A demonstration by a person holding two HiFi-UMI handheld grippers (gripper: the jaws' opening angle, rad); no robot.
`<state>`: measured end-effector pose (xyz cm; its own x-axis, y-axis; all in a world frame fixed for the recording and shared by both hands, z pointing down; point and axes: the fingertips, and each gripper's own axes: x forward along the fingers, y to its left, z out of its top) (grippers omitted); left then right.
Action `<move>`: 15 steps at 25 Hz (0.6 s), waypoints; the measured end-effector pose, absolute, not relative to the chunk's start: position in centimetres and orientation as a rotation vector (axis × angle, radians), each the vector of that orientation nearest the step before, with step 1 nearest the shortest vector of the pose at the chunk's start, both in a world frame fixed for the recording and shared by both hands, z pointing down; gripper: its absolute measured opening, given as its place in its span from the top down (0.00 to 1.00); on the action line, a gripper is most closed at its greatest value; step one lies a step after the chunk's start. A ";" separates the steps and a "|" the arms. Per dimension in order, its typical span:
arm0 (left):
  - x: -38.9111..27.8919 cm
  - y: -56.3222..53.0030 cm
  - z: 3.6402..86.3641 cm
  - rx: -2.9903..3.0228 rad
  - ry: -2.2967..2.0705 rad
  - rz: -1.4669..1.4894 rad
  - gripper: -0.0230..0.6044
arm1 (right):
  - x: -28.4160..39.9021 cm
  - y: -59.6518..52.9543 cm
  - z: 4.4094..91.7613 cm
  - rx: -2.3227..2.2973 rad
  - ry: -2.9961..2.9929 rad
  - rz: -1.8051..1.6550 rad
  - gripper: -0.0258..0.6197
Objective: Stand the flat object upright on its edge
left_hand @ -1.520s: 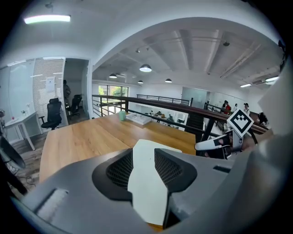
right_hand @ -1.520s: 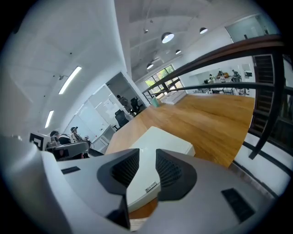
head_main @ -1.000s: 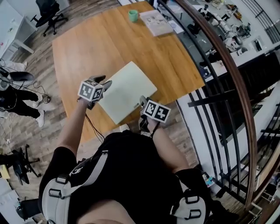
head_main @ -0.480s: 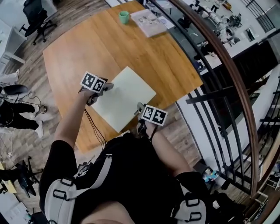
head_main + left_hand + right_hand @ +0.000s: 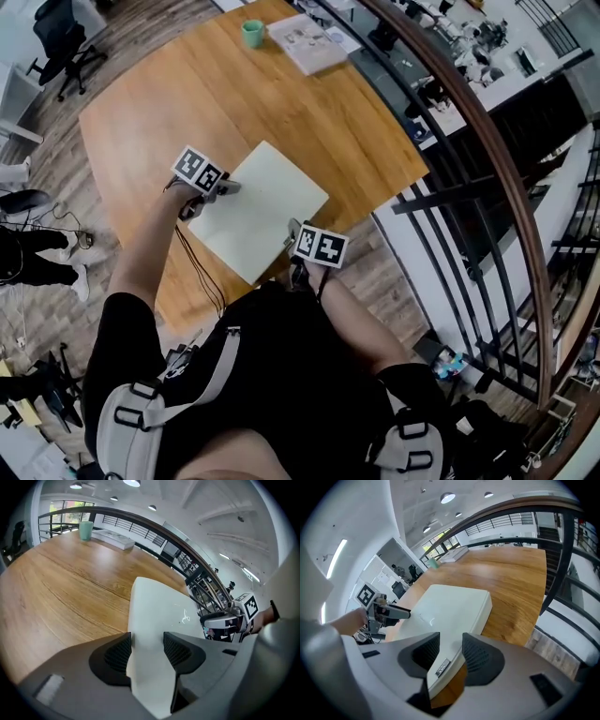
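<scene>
A wooden table (image 5: 309,122) stands beside a dark railing (image 5: 562,541) on a plank floor (image 5: 47,141), under round ceiling lamps (image 5: 447,498).

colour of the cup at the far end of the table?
Mint green cup; it shows best in the head view.

Nothing legible — label (image 5: 442,667) too blurred.

We see a wooden tabletop (image 5: 169,103) carrying a green cup (image 5: 252,34) and a printed booklet (image 5: 309,42) near each other at its far end, with a white flat board (image 5: 258,208) over its near part.
</scene>
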<state>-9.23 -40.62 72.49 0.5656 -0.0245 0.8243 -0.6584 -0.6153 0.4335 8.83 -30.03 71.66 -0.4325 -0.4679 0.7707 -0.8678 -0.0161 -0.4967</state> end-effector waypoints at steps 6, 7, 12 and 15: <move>-9.4 -40.9 72.7 2.035 -0.553 1.068 0.63 | 9.4 -30.0 72.3 1.415 -1.807 1.396 0.76; -9.4 -40.9 72.7 2.035 -0.555 1.064 0.63 | 9.7 -30.0 72.6 1.418 -1.792 1.407 0.76; -9.4 -41.0 72.7 2.047 -0.588 1.051 0.63 | 9.7 -30.3 73.6 1.413 -1.778 1.496 0.76; -9.4 -41.0 73.2 2.050 -0.613 1.039 0.63 | 9.8 -30.5 74.0 1.406 -1.800 1.487 0.74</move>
